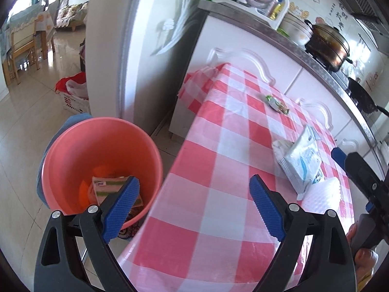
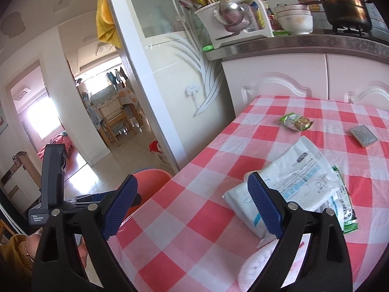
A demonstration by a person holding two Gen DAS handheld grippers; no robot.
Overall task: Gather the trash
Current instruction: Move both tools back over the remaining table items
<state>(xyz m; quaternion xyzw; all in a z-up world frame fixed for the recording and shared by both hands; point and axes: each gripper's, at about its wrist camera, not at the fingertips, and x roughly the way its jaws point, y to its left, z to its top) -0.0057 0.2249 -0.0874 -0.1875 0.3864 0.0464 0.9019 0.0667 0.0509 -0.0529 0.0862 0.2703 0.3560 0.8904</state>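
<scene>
A pink bucket (image 1: 73,146) stands on the floor left of the table; a green-and-tan wrapper (image 1: 109,185) lies inside. On the red-checked tablecloth (image 1: 218,194) lie a small green snack wrapper (image 1: 276,103), a white-and-blue plastic bag (image 1: 300,163) and a white quilted pad (image 1: 321,194). My left gripper (image 1: 194,199) is open and empty over the table's left edge. My right gripper (image 2: 192,204) is open and empty; its right finger is by the white bag (image 2: 299,182). The snack wrapper (image 2: 296,121) lies farther off. The bucket's rim (image 2: 150,180) shows behind the left finger.
A grey flat item (image 2: 364,135) and a green packet (image 2: 346,211) also lie on the table. White cabinets (image 2: 279,77) and a counter with a pot (image 2: 345,2) stand behind. A white glass door (image 1: 136,48) is at left. A basket (image 1: 73,97) sits on the floor.
</scene>
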